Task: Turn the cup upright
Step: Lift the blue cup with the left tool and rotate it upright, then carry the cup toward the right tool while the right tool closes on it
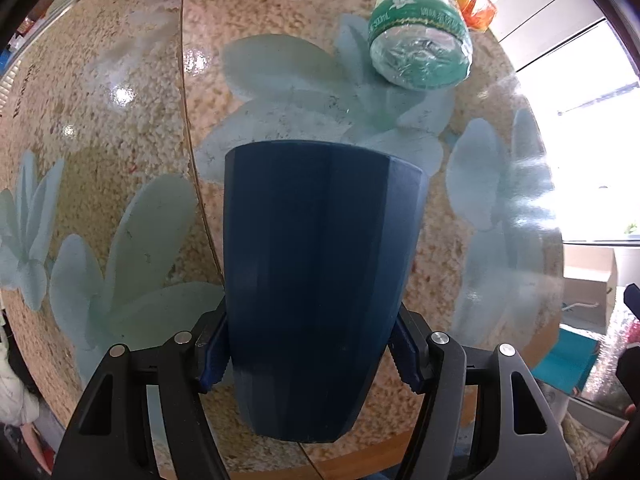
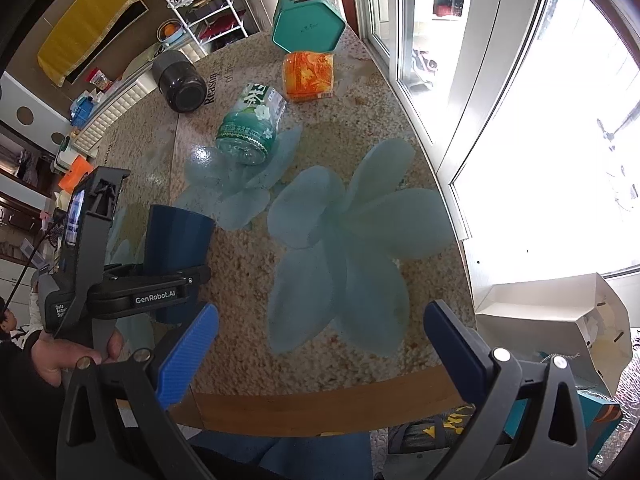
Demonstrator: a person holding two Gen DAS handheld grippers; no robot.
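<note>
Matt plastic cup (image 1: 320,280); glossy speckled table (image 1: 120,120); crinkly clear-plastic bottle (image 1: 420,40).

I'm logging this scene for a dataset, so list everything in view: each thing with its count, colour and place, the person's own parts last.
Faceted plastic cup: one, dark blue, clamped between the left gripper's fingers above the table, wide end pointing away from the camera.
Plastic bottle with green label: one, clear and green, lying on its side mid-table.
Orange patterned packet: one, orange, beyond the bottle.
Hexagonal tin: one, teal, at the far table edge.
Dark cylindrical jar: one, black, far left of the table.
Round table with flower print: one, beige with pale blue flowers.
White cardboard box: one, right, off the table.
Left gripper: shut on the cup.
Right gripper: open, empty, over the near table edge.
Hand: one, holding the left gripper's handle.
</note>
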